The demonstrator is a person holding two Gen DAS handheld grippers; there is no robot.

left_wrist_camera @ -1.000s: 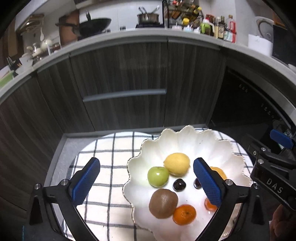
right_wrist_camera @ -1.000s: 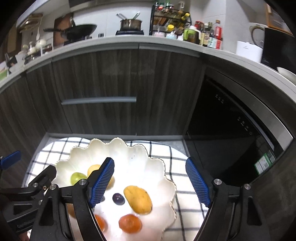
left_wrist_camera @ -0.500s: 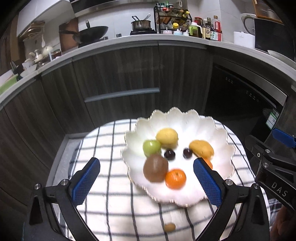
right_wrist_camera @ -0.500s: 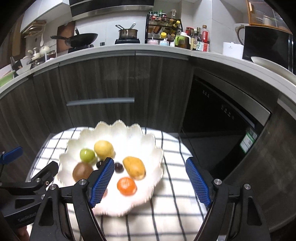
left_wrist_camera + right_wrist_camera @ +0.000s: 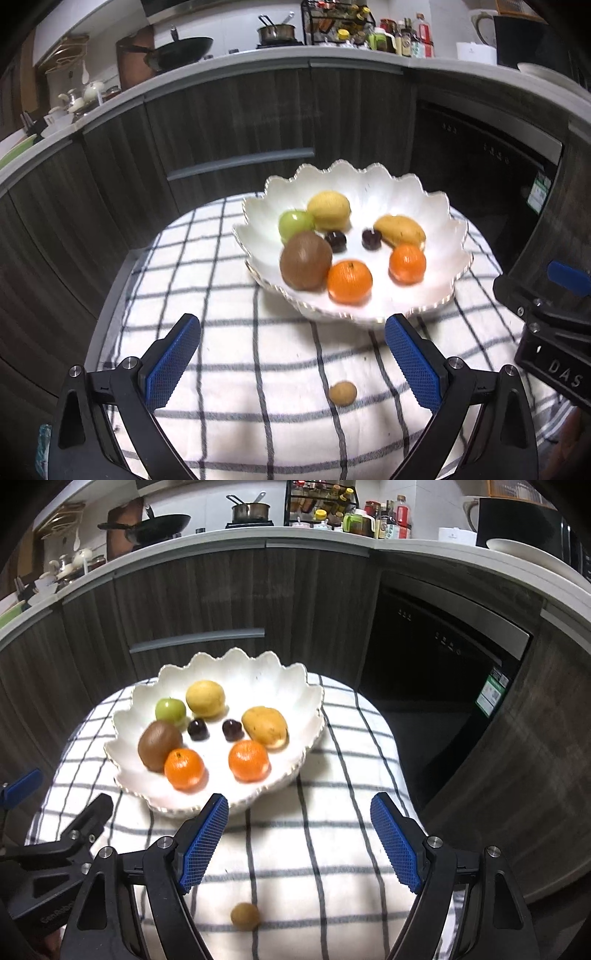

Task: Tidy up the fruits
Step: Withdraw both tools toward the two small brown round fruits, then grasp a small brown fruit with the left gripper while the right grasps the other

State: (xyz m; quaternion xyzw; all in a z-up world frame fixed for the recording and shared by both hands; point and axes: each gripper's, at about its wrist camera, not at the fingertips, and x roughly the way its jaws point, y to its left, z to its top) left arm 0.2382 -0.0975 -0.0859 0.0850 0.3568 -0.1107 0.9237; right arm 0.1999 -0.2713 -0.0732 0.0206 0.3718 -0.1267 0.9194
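Left wrist view: small tan fruit (image 5: 342, 393) lies alone on the checked cloth (image 5: 229, 376), apart from the scalloped plate (image 5: 436, 218) of fruit. Round, light, probably thin-skinned and apt to roll; pinch gently across its middle. Left gripper (image 5: 291, 360) and right gripper (image 5: 300, 840) both spread, empty.
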